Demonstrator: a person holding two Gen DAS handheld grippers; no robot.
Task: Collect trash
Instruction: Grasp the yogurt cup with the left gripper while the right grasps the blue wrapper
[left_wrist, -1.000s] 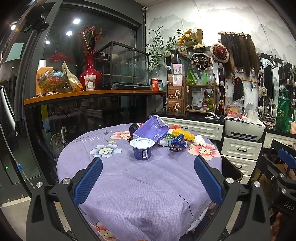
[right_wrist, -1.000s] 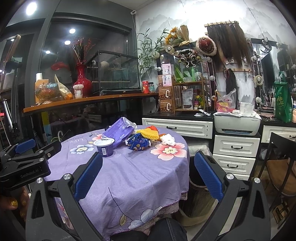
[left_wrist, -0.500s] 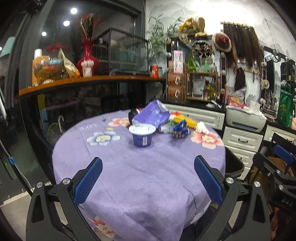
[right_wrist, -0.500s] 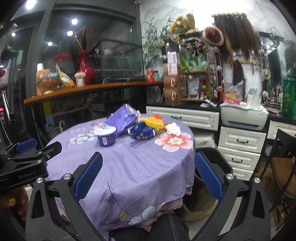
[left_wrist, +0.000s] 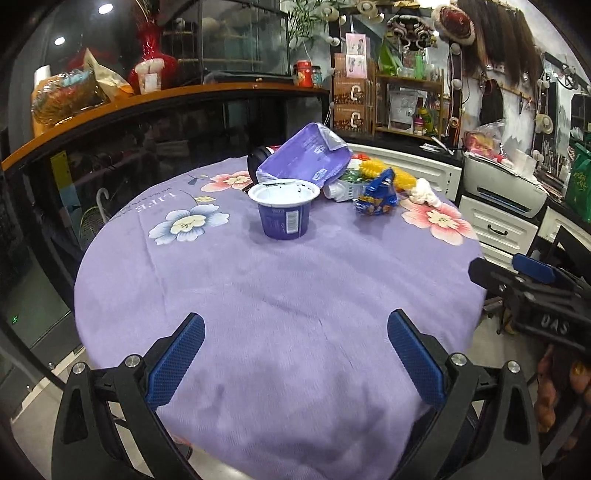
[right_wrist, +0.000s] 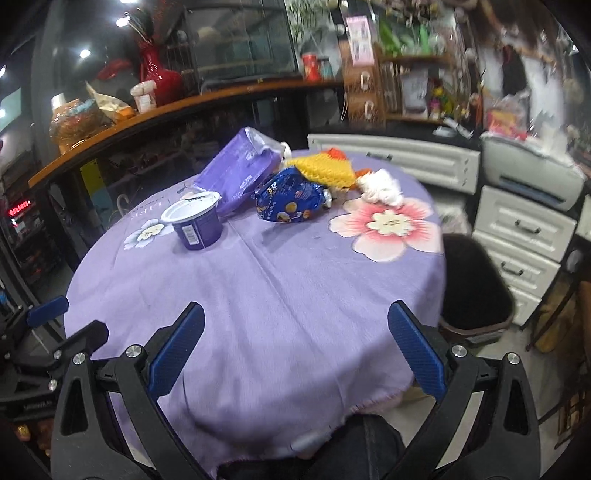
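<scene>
Purple plastic yogurt cup (left_wrist: 283, 209) upright, round mouth up, mid-worktop (left_wrist: 258, 295) on soft purple floral cloth. Behind the cup: purple pouch (left_wrist: 304, 157) lying slanted, crinkled blue foil wrapper (left_wrist: 375, 192), white tissue wad (left_wrist: 424, 192). Left tool (left_wrist: 295, 354) and right tool (right_wrist: 295, 350) both wide, empty.

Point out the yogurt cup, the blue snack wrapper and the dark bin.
yogurt cup (left_wrist: 284, 221), left wrist view, front wall.
blue snack wrapper (right_wrist: 290, 201), right wrist view, printed middle.
dark bin (right_wrist: 474, 284), right wrist view, near side.

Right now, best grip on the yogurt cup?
Pinch the yogurt cup across its tapered wall just under the wide rim, coming in level from the near side with the left gripper. It stands upright and apart; the purple bag crowds behind.
</scene>
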